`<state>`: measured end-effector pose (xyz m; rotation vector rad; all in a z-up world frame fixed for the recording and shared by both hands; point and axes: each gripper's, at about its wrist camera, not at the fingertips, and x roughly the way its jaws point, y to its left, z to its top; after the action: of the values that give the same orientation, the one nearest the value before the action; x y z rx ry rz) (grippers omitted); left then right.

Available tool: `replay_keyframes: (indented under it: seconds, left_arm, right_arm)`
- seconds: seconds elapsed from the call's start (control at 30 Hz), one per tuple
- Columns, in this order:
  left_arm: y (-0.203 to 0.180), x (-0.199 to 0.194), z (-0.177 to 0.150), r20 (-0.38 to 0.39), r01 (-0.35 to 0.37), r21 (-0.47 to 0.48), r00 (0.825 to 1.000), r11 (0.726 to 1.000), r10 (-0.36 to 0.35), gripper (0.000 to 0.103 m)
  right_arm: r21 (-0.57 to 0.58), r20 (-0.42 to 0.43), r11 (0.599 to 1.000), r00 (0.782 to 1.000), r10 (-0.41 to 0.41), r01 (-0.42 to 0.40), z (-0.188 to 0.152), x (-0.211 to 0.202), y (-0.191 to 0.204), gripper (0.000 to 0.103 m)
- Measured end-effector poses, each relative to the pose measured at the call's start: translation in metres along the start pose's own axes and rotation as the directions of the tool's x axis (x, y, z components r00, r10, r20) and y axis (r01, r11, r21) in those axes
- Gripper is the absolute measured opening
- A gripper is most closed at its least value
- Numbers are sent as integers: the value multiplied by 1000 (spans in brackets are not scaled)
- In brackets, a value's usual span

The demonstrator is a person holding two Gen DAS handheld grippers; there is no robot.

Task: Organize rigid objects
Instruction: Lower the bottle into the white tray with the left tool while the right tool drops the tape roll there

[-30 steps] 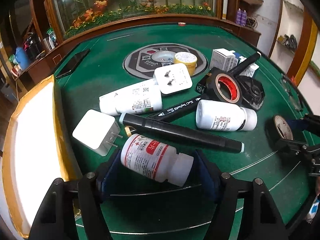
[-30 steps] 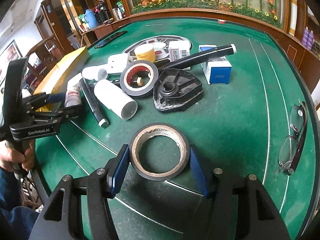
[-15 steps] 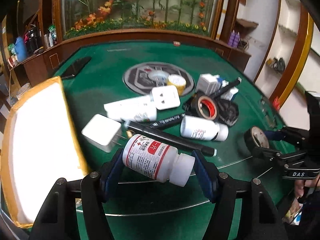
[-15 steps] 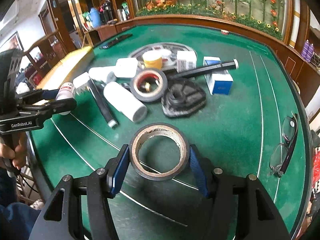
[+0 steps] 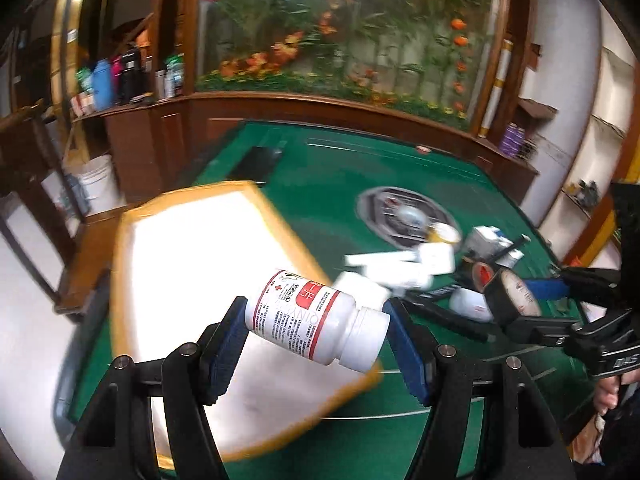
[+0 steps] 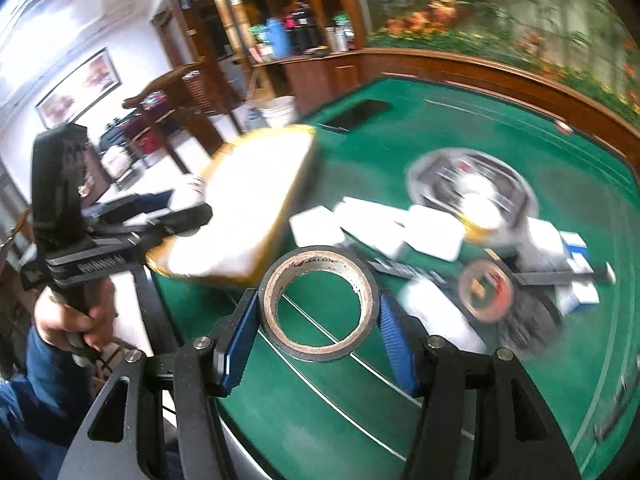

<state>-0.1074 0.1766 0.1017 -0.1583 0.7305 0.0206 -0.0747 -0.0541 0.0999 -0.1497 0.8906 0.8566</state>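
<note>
My left gripper [image 5: 316, 338] is shut on a white pill bottle [image 5: 316, 322] with a red label, held crosswise in the air over the near corner of the yellow-rimmed white tray [image 5: 192, 264]. My right gripper [image 6: 318, 338] is shut on a roll of black tape [image 6: 319, 304], lifted above the green table [image 6: 400, 400]. In the right wrist view the tray [image 6: 248, 216] lies to the upper left, with the left gripper [image 6: 200, 216] reaching over its edge. In the left wrist view the right gripper [image 5: 524, 300] with its tape [image 5: 514, 298] hangs at the right.
A blurred pile stays on the felt: white chargers [image 6: 316, 226], a white bottle [image 6: 432, 304], black markers [image 5: 444, 320], a red-cored tape roll [image 6: 486, 292], small boxes [image 6: 576, 252]. A dark phone [image 5: 258, 162] lies beyond the tray. A person's hand [image 6: 72, 320] grips the left handle.
Both grippers have lifted off the table with their loads and swung left toward the tray. The pill bottle now hangs over the tray's corner; the tape roll is off the felt.
</note>
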Motion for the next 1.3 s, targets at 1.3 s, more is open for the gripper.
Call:
replay_keyframes:
  seconds: [1.3]
  left_arm:
    - [131, 138, 48, -249, -174, -56, 956, 983, 155, 72]
  right_arm:
    - [77, -263, 996, 965, -21, 43, 198, 300, 69, 58]
